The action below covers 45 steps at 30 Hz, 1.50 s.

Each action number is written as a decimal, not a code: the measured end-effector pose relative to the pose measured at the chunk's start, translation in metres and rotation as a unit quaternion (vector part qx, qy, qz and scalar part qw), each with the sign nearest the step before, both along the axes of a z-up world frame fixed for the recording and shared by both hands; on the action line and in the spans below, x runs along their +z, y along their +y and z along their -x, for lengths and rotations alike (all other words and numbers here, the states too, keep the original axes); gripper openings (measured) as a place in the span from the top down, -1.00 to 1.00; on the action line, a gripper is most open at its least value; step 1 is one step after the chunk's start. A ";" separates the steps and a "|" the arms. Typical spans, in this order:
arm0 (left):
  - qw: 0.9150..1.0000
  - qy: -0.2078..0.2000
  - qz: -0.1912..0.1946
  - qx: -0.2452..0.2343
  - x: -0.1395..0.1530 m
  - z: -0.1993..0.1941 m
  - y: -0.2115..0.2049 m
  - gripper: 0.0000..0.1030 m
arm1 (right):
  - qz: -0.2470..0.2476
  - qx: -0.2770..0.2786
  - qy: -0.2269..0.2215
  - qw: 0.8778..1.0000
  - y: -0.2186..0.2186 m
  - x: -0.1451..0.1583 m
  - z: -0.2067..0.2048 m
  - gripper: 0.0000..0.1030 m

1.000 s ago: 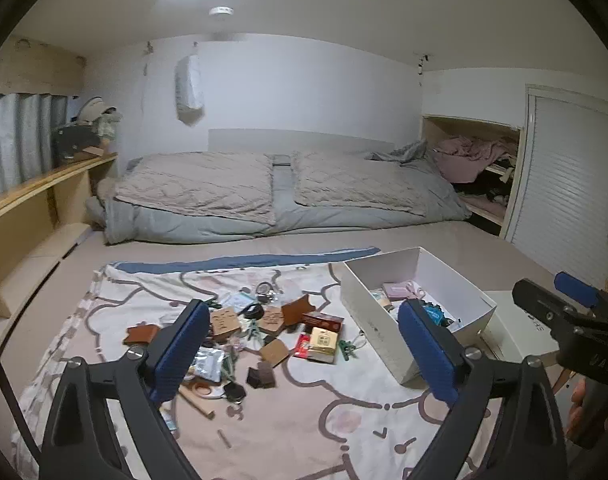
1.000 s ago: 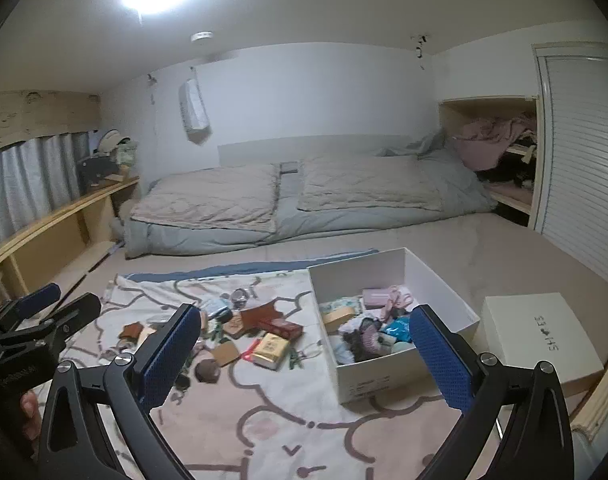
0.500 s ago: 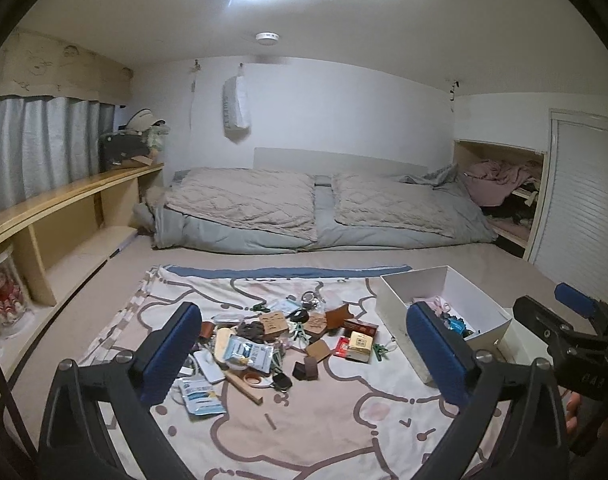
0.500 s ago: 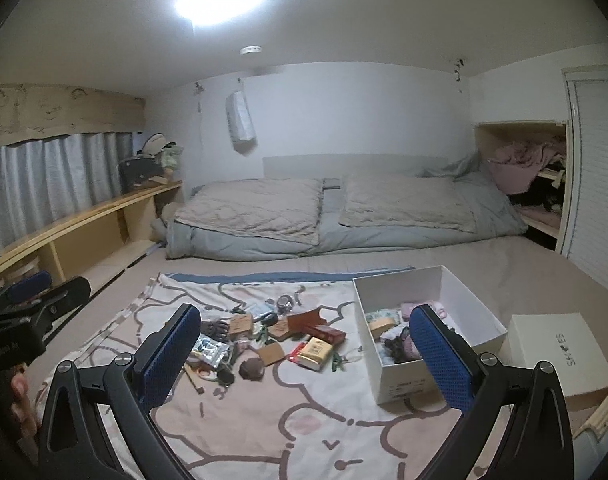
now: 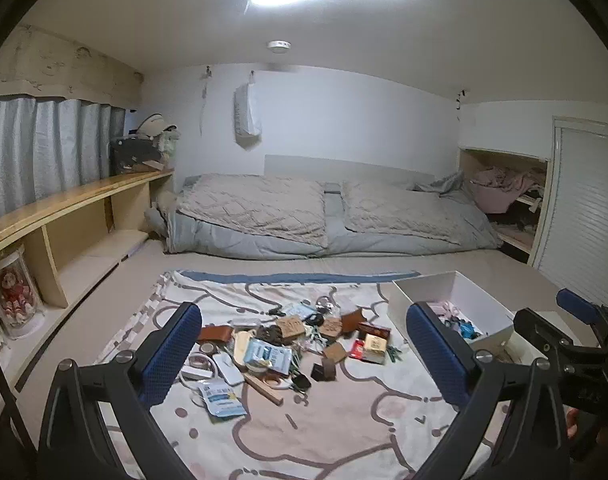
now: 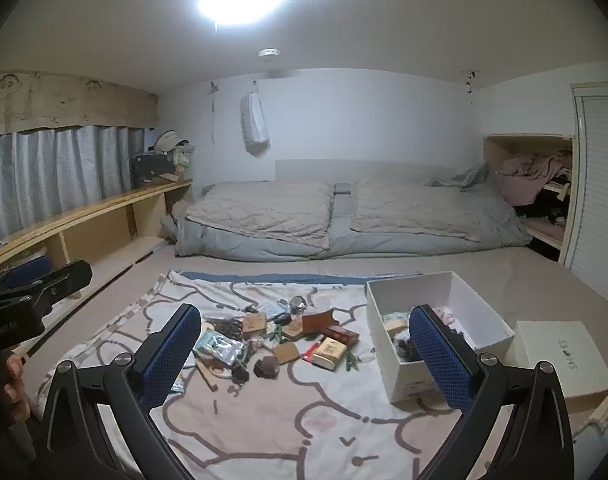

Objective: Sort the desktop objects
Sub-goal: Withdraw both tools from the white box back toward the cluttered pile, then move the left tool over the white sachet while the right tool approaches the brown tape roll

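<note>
A pile of small objects (image 5: 288, 340) lies on a cartoon-print blanket (image 5: 324, 432): brown wallets, packets, a yellow box (image 5: 374, 345), tape rolls, a wooden stick. It also shows in the right wrist view (image 6: 280, 340). A white open box (image 5: 452, 304) with several items inside stands to the right of the pile; it also shows in the right wrist view (image 6: 436, 336). My left gripper (image 5: 304, 356) is open and empty, held well above and short of the pile. My right gripper (image 6: 304, 352) is open and empty, likewise back from the pile.
A white box lid (image 6: 560, 356) lies right of the open box. A bed with grey quilts (image 5: 324, 216) fills the back. A wooden shelf (image 5: 64, 216) runs along the left wall. A closet nook with clothes (image 6: 536, 196) is at the right.
Both grippers have pulled up and back; the views now take in more of the room and ceiling, and the pile looks smaller. Both stay open and empty.
</note>
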<state>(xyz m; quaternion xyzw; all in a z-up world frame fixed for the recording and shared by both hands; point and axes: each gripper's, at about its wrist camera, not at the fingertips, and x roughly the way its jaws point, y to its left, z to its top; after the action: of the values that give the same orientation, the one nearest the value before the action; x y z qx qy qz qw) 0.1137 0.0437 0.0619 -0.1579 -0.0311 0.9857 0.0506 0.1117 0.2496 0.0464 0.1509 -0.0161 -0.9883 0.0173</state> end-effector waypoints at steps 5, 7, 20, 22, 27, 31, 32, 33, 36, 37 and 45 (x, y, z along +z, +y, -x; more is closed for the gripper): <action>1.000 0.002 -0.016 0.018 -0.011 0.014 -0.018 -1.00 | 0.010 0.015 0.017 1.000 -0.008 -0.003 0.012 -1.00; 0.999 0.006 -0.021 0.028 -0.016 0.022 -0.025 -1.00 | 0.008 0.016 0.025 1.000 -0.011 -0.007 0.020 -1.00; 0.997 -0.028 -0.013 0.070 -0.080 0.081 -0.050 -1.00 | 0.022 0.010 -0.006 1.000 -0.008 -0.068 0.079 -1.00; 0.997 -0.026 -0.002 0.077 -0.089 0.089 -0.050 -1.00 | 0.021 0.005 -0.019 1.000 -0.006 -0.079 0.088 -1.00; 0.996 -0.037 0.010 0.087 -0.113 0.107 -0.058 -1.00 | 0.015 -0.006 -0.045 0.999 -0.004 -0.101 0.107 -1.00; 0.993 -0.079 0.017 0.087 -0.140 0.126 -0.066 -1.00 | 0.015 -0.010 -0.069 0.997 -0.002 -0.122 0.122 -1.00; 0.991 -0.094 0.012 0.090 -0.149 0.131 -0.069 -1.00 | 0.014 -0.009 -0.076 0.997 -0.002 -0.127 0.126 -1.00; 0.990 -0.108 0.005 0.093 -0.157 0.136 -0.072 -1.00 | 0.011 -0.008 -0.086 0.996 -0.002 -0.133 0.130 -1.00; 0.986 -0.134 -0.010 0.102 -0.178 0.148 -0.076 -1.00 | 0.005 -0.006 -0.099 0.995 -0.005 -0.149 0.140 -1.00; 0.985 -0.139 -0.011 0.105 -0.183 0.150 -0.077 -1.00 | 0.003 -0.006 -0.103 0.995 -0.006 -0.155 0.142 -1.00; 0.972 -0.194 -0.016 0.132 -0.227 0.166 -0.078 -1.00 | -0.003 0.000 -0.166 0.986 -0.013 -0.199 0.162 -1.00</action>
<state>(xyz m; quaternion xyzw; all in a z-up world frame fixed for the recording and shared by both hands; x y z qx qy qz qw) -0.0520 -0.0340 -0.1651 -0.3402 -0.0765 0.9334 -0.0847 -0.0508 0.2369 -0.1521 0.3125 -0.0154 -0.9497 0.0138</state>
